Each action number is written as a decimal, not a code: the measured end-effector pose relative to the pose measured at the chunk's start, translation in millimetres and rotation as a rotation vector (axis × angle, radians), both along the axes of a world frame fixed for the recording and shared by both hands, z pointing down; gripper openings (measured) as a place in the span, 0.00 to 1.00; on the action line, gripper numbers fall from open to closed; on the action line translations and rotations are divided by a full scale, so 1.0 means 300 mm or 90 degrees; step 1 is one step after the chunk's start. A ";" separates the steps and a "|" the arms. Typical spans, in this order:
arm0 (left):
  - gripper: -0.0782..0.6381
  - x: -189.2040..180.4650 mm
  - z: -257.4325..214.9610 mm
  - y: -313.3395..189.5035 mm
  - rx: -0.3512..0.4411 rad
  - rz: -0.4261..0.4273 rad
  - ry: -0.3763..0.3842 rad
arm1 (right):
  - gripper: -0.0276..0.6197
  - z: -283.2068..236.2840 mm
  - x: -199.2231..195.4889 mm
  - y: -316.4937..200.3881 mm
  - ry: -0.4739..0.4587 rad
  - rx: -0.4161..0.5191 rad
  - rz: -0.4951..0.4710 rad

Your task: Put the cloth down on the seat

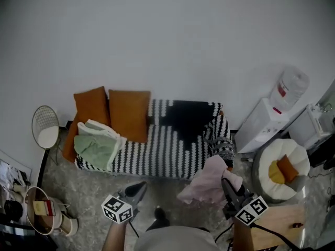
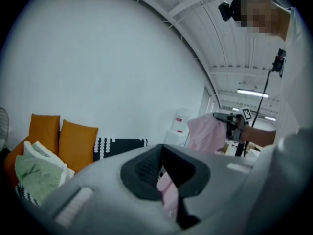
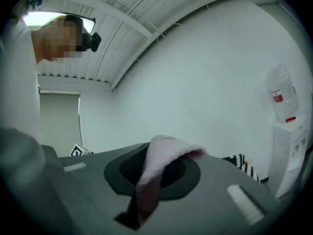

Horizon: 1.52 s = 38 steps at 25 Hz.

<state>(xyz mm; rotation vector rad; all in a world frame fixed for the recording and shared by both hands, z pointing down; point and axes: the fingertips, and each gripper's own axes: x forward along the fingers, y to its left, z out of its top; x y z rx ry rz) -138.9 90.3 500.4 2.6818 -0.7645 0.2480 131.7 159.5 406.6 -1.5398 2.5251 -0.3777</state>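
Right now, gripping soft pink cloth point(image 1: 209, 186) w/ right gripper point(image 1: 226, 184): jaws almost fully closed, pinched on a fold. In right gripper view, cloth point(image 3: 164, 153) humped up over the jaws. In head view, rest hanging as a loose bunch. Held up in the air in front of long sofa point(image 1: 167, 150) draped w/ black-and-white striped throw, toward its right end, above grey mottled floor point(image 1: 89, 192), clear of the seat, so not yet laid down.

Left gripper point(image 1: 138, 188) alongside to the left, apart from the bunch, also facing the sofa. Jaws close together, nipping a narrow pink fabric strip point(image 2: 168, 195) per left gripper view; can't tell whether part of same cloth or separate. Same view, off to the right: cloth point(image 2: 205, 131) dangling from right gripper point(image 2: 219, 117).

On sofa's left end: two orange rectangular cushions point(image 1: 92, 105) point(image 1: 129, 114) propped vs. backrest, folded green-and-white blanket point(image 1: 97, 145) just in front, touching them.

Right of sofa: white water dispenser point(image 1: 264, 120) w/ upturned bottle on top, then round white padded chair point(image 1: 272, 184) holding small orange cushion point(image 1: 285, 167). Plain white wall point(image 1: 167, 35) behind it all.
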 end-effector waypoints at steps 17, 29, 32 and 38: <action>0.11 -0.172 0.032 -0.410 0.007 0.052 -0.002 | 0.11 -0.032 -0.148 -0.345 0.013 0.015 0.063; 0.11 -0.188 0.038 -0.455 0.003 0.051 -0.003 | 0.11 -0.051 -0.172 -0.421 0.024 0.016 0.052; 0.11 -0.169 0.053 -0.478 0.001 0.049 -0.009 | 0.11 -0.043 -0.159 -0.457 0.029 0.017 0.040; 0.11 -0.127 0.061 -0.545 -0.004 0.021 -0.010 | 0.11 -0.022 -0.114 -0.537 0.027 0.013 0.018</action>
